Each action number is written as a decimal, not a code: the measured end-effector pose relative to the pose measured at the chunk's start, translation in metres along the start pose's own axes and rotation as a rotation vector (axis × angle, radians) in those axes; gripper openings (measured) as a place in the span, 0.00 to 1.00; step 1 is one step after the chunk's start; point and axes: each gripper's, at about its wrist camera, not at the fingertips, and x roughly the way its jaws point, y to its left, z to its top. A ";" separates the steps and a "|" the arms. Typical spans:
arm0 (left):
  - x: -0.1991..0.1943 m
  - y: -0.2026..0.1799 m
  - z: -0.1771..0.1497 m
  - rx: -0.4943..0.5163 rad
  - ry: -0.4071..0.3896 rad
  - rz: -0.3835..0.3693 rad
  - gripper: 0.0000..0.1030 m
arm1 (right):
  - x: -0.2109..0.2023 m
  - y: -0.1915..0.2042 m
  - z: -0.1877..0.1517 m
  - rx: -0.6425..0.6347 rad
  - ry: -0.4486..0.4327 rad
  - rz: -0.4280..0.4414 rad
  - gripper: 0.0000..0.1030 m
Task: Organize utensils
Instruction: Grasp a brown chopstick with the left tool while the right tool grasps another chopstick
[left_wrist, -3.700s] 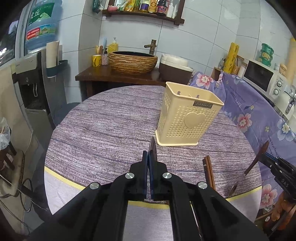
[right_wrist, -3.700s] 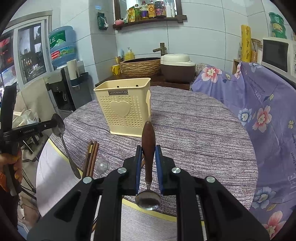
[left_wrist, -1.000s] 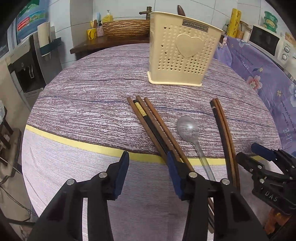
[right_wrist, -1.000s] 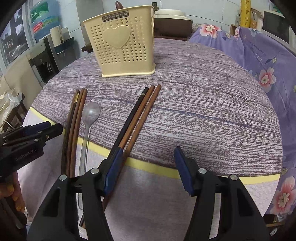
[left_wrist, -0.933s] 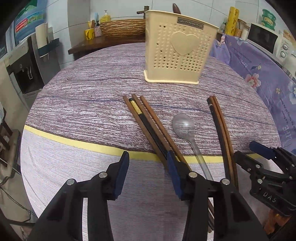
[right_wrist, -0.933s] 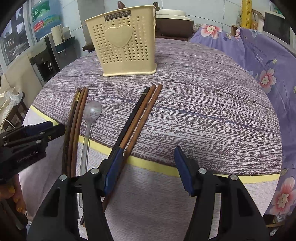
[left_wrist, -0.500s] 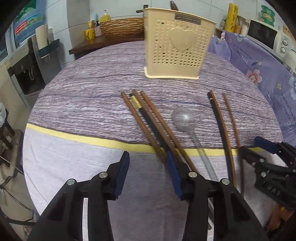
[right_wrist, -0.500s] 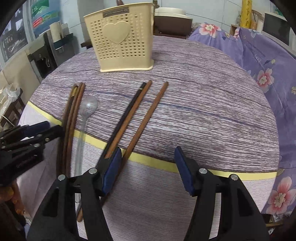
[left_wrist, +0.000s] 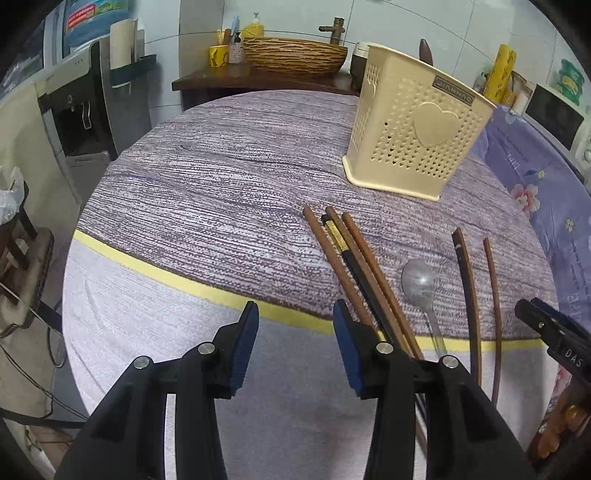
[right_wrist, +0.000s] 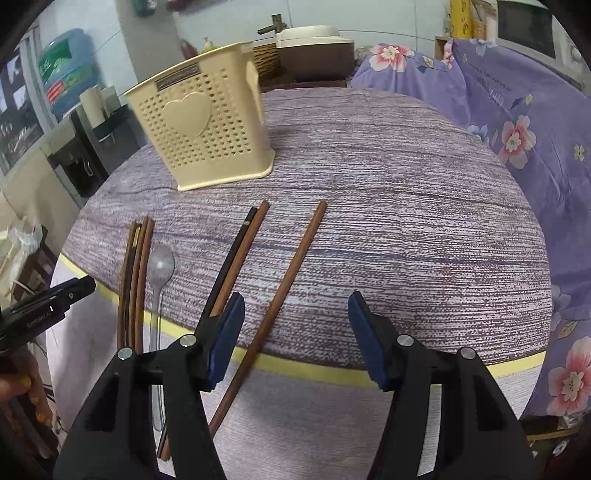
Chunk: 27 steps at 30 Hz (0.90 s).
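Chopsticks lie loose on the round table (right_wrist: 424, 236), and I read the step in hand as picking one up for the cream utensil holder (right_wrist: 207, 133), which stands at about eleven o'clock in the right wrist view. My right gripper (right_wrist: 295, 332) hangs with its jaws spread wide and empty; a lone brown chopstick (right_wrist: 284, 291) runs between them, nearer the left pad. I would centre on that stick, drop until the pads flank it near its midpoint, then close squarely so it does not roll or pivot.

My left gripper (left_wrist: 295, 343) is likewise parted and holds nothing. A bundle of chopsticks (left_wrist: 354, 258) passes under its right finger toward one o'clock, with a clear plastic spoon (left_wrist: 419, 284) beside it. Something dark, possibly a spoon handle, pokes above the holder's rim.
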 end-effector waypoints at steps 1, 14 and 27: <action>0.002 0.000 0.002 -0.004 0.003 -0.006 0.41 | 0.002 -0.001 0.001 0.006 0.003 0.002 0.57; 0.019 -0.014 0.008 -0.013 0.009 -0.011 0.41 | 0.039 0.000 0.023 0.035 0.067 -0.029 0.43; 0.028 -0.019 0.012 -0.002 0.032 0.016 0.41 | 0.052 0.021 0.038 -0.025 0.056 -0.082 0.30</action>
